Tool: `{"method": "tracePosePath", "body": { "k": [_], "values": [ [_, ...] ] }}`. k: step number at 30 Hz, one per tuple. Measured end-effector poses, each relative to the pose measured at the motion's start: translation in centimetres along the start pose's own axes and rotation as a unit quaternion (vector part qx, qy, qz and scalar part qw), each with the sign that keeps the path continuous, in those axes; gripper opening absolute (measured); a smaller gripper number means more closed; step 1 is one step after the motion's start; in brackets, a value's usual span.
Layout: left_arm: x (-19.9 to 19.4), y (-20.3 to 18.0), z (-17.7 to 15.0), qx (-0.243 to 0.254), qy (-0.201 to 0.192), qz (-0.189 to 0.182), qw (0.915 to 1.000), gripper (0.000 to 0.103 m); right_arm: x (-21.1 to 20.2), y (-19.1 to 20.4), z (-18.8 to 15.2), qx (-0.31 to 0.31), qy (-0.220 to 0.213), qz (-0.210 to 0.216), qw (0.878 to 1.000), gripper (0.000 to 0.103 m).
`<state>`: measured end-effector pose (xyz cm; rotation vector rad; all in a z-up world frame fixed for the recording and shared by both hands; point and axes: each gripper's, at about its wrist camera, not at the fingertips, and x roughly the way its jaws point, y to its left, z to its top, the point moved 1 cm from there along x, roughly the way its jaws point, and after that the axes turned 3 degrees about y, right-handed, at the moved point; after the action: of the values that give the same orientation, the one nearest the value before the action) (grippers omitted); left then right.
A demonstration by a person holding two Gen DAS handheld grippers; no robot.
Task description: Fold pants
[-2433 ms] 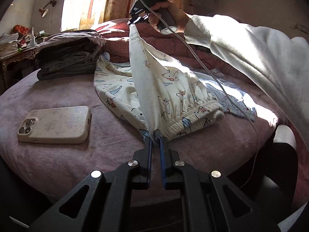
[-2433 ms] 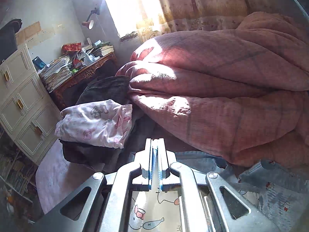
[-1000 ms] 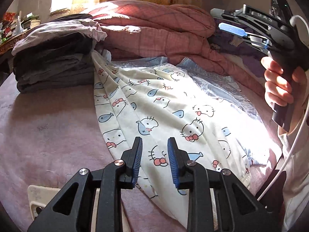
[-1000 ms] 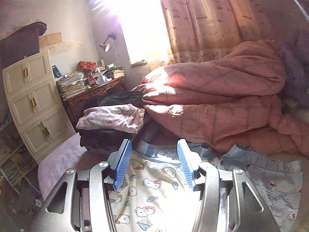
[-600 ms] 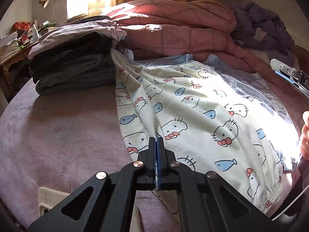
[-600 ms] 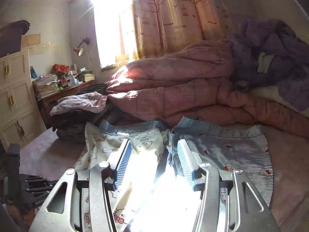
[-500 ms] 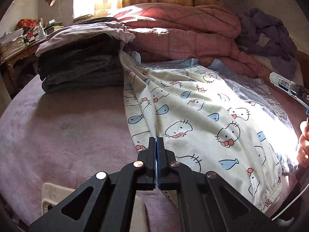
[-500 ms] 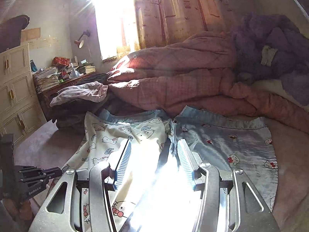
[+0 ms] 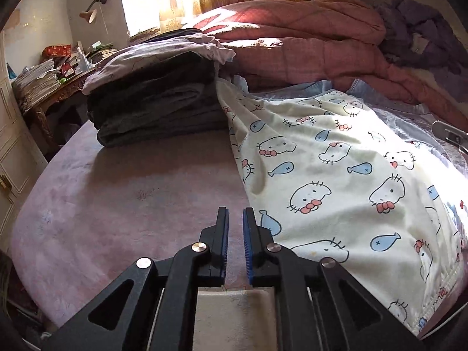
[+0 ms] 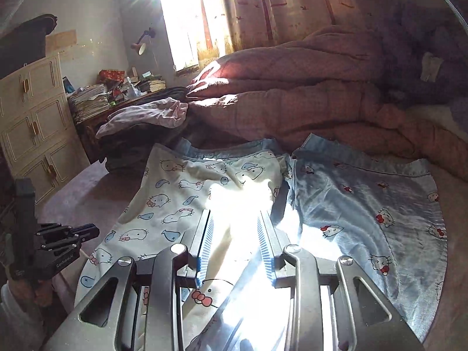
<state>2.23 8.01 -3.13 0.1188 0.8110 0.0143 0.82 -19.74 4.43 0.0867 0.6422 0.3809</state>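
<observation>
Cream pants (image 9: 336, 181) printed with cat faces and blue fish lie folded flat on the bed, on top of a light blue printed garment (image 10: 365, 210). The pants also show in the right wrist view (image 10: 181, 204). My left gripper (image 9: 235, 213) is slightly open and empty, over the mauve bedspread just left of the pants' edge. My right gripper (image 10: 235, 213) is open and empty, hovering above the sunlit middle of the pants. The left gripper shows at the left of the right wrist view (image 10: 87, 231).
A stack of folded dark clothes (image 9: 155, 99) with a pale garment on top sits at the back left. A pink quilt (image 9: 307, 44) lies heaped behind. A cream phone (image 9: 234, 318) lies under my left gripper. A cluttered desk (image 10: 117, 93) and drawers (image 10: 32, 122) stand left.
Both grippers let go of the pants, which now lie flat. My left gripper shifted left off the pants' edge and went from shut to slightly open. The right gripper stayed open above the pants.
</observation>
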Motion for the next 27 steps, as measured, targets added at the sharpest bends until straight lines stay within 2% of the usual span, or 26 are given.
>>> {"method": "tracePosePath", "body": {
  "k": [2, 4, 6, 9, 11, 14, 15, 16, 19, 21, 22, 24, 26, 27],
  "values": [
    [-0.1, 0.2, 1.2, -0.006, -0.003, -0.005, 1.0, 0.01, 0.7, 0.1, -0.2, 0.0, 0.012, -0.002, 1.0, 0.026],
    [-0.4, -0.1, 2.4, 0.002, -0.02, 0.006, 0.9998, 0.011, 1.1, 0.1, -0.3, 0.001, 0.018, -0.003, 1.0, 0.026],
    [-0.1, -0.2, 3.5, 0.008, -0.021, -0.006, 0.9997, 0.016, 1.4, 0.1, -0.4, -0.007, 0.02, -0.014, 1.0, 0.026],
    [2.1, -0.3, 4.9, 0.015, 0.014, -0.036, 0.9991, 0.024, 2.3, -0.5, -0.4, 0.002, 0.039, -0.012, 0.999, 0.026],
    [4.4, -0.2, 6.0, 0.02, 0.052, -0.046, 0.9974, 0.024, 3.0, -1.1, -0.5, 0.021, 0.055, -0.002, 0.998, 0.026],
    [6.6, 0.1, 7.8, 0.018, 0.077, -0.059, 0.9952, 0.024, 3.0, -1.8, 0.6, 0.032, 0.051, -0.015, 0.998, 0.026],
    [7.0, 0.3, 8.5, 0.013, 0.077, -0.067, 0.9947, 0.017, 2.9, -2.1, 1.4, 0.034, 0.048, -0.018, 0.998, 0.026],
    [7.5, 0.5, 9.1, 0.008, 0.077, -0.066, 0.9948, 0.001, 2.9, -2.3, 2.4, 0.035, 0.048, -0.022, 0.998, 0.026],
    [8.4, 1.3, 10.2, 0.005, 0.065, -0.033, 0.9973, 0.0, 2.9, -3.0, 5.6, 0.051, 0.05, -0.04, 0.997, 0.026],
    [8.6, 2.0, 10.5, 0.004, 0.056, -0.007, 0.9984, 0.0, 3.6, -3.6, 7.9, 0.059, 0.047, -0.072, 0.994, 0.026],
    [8.5, 2.4, 10.5, 0.001, 0.052, -0.008, 0.9986, 0.0, 4.0, -3.8, 9.0, 0.062, 0.04, -0.077, 0.994, 0.026],
    [8.3, 3.1, 10.4, -0.004, 0.039, -0.037, 0.9985, 0.0, 5.7, -4.1, 11.0, 0.063, 0.045, -0.069, 0.995, 0.026],
    [8.1, 3.3, 10.3, 0.0, 0.028, -0.066, 0.9974, 0.012, 8.1, -4.4, 12.5, 0.073, 0.059, -0.05, 0.994, 0.026],
    [8.2, 3.2, 10.2, 0.003, 0.029, -0.082, 0.9962, 0.03, 9.4, -4.6, 12.9, 0.079, 0.067, -0.041, 0.994, 0.026]
  ]
}}
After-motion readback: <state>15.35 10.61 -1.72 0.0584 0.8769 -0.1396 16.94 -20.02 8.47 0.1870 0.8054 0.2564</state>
